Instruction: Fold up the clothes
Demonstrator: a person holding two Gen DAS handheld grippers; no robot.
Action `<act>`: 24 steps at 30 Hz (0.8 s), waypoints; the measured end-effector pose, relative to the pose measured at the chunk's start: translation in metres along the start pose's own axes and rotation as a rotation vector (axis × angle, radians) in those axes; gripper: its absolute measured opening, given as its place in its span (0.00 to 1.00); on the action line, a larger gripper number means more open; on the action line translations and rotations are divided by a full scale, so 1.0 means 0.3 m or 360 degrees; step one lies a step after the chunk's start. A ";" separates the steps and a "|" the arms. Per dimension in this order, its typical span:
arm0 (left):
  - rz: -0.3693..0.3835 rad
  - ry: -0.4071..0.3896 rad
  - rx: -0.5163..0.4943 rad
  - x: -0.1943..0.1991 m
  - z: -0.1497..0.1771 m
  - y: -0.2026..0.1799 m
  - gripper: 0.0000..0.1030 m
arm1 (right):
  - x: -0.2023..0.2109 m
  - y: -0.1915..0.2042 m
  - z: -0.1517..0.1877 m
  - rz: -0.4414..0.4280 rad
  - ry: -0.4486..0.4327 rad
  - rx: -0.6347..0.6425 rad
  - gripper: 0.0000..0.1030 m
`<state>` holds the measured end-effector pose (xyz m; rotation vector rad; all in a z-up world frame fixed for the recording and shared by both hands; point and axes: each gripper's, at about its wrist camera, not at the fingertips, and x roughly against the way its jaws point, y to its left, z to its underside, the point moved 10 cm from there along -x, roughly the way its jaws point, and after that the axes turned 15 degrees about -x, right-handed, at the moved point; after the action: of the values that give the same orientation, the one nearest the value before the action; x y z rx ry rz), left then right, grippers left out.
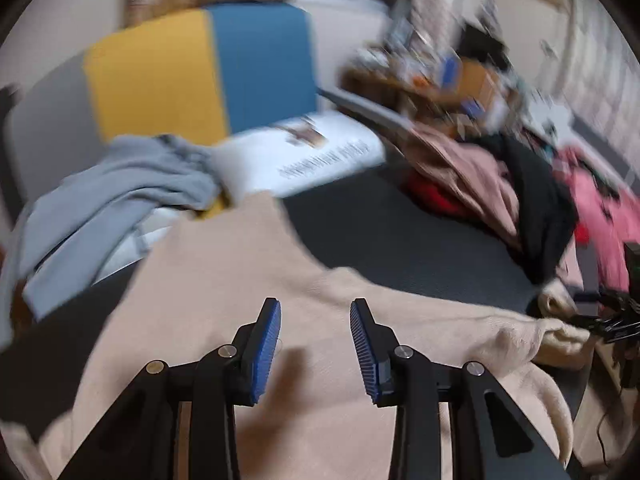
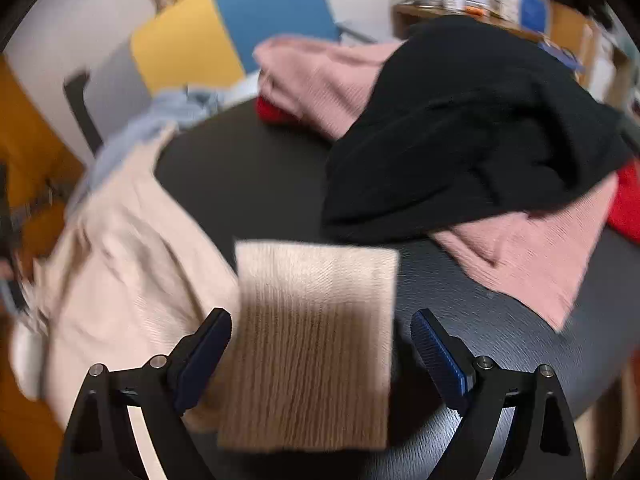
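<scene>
Right gripper (image 2: pixel 320 354) spread wide around a ribbed beige cuff (image 2: pixel 312 344) low in frame, untouched by the pads, left gripper (image 1: pixel 315 344) parted and empty over the beige sweater (image 1: pixel 224 280), crumpled lower centre on the dark surface (image 1: pixel 380 224).

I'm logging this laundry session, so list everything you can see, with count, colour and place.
beige sweater: one, beige, spread on the table's near side, ribbed hem between the right claw's fingers
table: one, black
grey garment: one, grey, crumpled at the far left edge
pink sweater: one, pink, under the black one
black garment: one, black, heaped on the right
red garment: one, red, peeking from the heap
chair: one, yellow and blue, behind the table
left claw: one, black with blue pads, open over the beige sweater
right claw: one, same colours, open
</scene>
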<state>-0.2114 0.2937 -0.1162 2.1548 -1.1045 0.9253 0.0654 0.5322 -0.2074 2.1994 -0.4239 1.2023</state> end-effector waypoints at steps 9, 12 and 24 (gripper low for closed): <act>0.0279 0.0279 -0.0946 -0.300 -0.104 -0.327 0.37 | -0.059 0.001 0.073 -0.0044 -0.0116 0.0137 1.00; 0.0447 0.0378 -0.1192 -0.342 -0.056 -0.411 0.41 | -0.057 -0.003 0.080 -0.0081 -0.0108 0.0173 1.00; 0.0576 0.0387 -0.1027 -0.339 -0.019 -0.475 0.06 | -0.003 -0.031 0.033 0.0036 -0.0105 0.0216 0.32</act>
<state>-0.1367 0.4191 -0.2130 1.3158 -1.4486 0.8048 0.0764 0.5330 -0.2153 2.3610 -0.4053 1.2049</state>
